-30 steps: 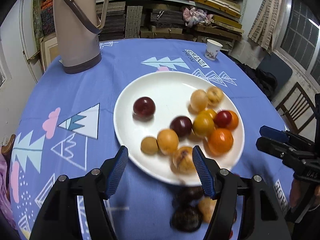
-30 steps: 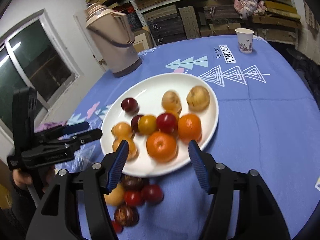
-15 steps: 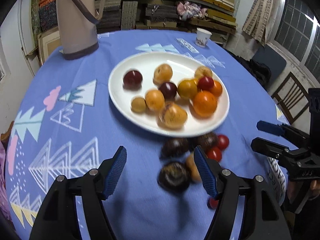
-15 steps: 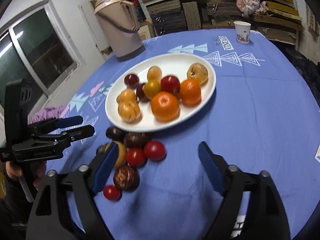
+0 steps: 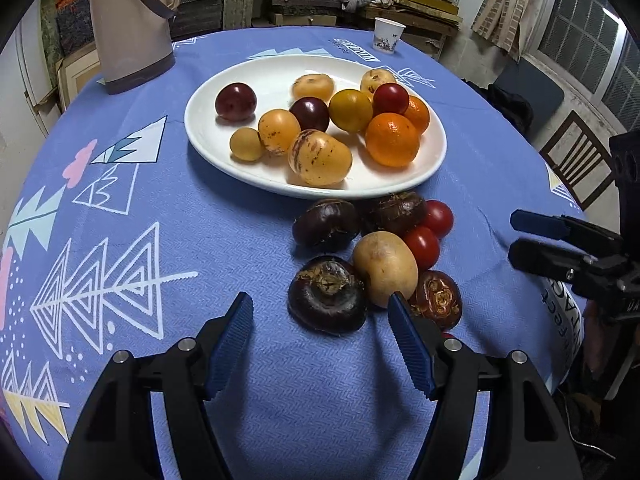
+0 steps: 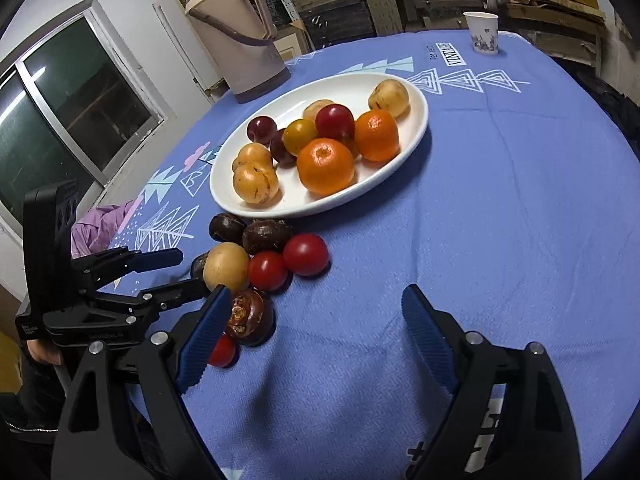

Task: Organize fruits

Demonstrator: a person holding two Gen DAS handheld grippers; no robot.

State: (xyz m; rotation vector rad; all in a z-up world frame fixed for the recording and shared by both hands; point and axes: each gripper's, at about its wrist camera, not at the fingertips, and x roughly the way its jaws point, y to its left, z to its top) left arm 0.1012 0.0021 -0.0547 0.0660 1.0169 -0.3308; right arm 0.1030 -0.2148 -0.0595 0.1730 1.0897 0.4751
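A pick-up step looks to be in hand: the loose fruits (image 5: 372, 256) are lying in a small bunch on the blue tablecloth (image 5: 240, 240), just beside the near rim of the white plate (image 5: 436, 160), where many fruits are already kept. The left gripper (image 5: 320, 312) is held open over the cloth, with nothing pinched. A dark round fruit (image 5: 328, 294) is seen just ahead of its blue ribbed pads. The right gripper (image 6: 316, 304) is spread wide and is empty too; bare cloth is seen between its jaws.

Next, the left jaws should probably be brought around the dark fruit and closed softly.

The dark fruits are shiny and smooth, with rough brown caps. The pale yellow fruit (image 5: 385, 267) is egg-shaped and dull. The red tomatoes (image 6: 306, 254) are glossy and round, so they could roll away easily. The cloth is woven and soft.
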